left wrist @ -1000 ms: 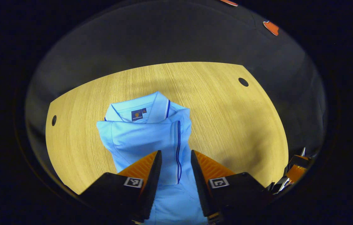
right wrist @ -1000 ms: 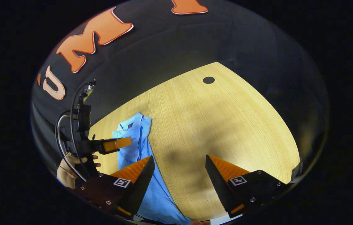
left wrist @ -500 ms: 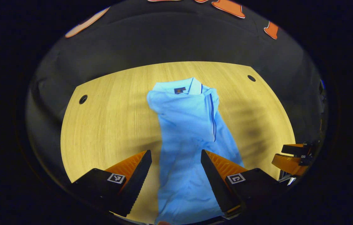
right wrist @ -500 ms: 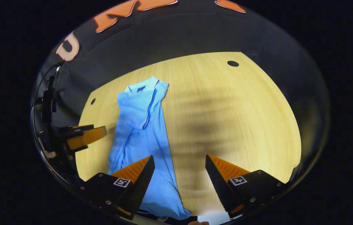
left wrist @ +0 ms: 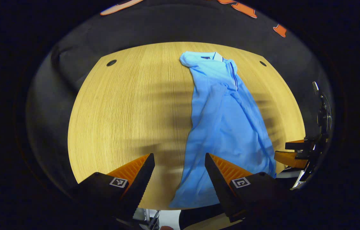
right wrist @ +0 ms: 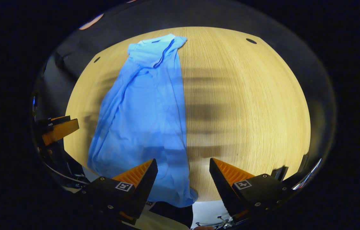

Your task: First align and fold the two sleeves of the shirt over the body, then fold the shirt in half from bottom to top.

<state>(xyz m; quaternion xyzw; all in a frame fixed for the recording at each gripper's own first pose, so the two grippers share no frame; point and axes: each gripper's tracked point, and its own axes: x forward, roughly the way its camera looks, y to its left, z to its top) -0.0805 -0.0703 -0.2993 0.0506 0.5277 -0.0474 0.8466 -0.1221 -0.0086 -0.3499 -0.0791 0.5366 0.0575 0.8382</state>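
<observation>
Here the light-blue shirt point(left wrist: 224, 127) lies stretched out lengthwise on the wooden counter point(left wrist: 129, 111), folded into a long narrow strip, its collar point(left wrist: 213, 58) at the far edge and its hem reaching the near edge, where a little of it hangs over.

In the left gripper view, the left tool point(left wrist: 179, 174) hangs above the near edge with its jaws wide apart and nothing between them. The shirt's lower end passes between the fingers and under the right-hand finger, but they are above the cloth and apart from it. Off to the right, near the shirt's hem side, the right tool point(left wrist: 290, 153) shows at the counter's edge.

In the right gripper view, the right tool point(right wrist: 183, 177) is likewise spread wide and grips nothing. The shirt point(right wrist: 145, 118) lies ahead and to the left, its hem running under the left-hand finger. The left tool point(right wrist: 59, 128) appears at the far left, just beside the shirt's long edge. Blurred shadows streak the bare counter point(right wrist: 247, 105) to the right of the shirt.
</observation>
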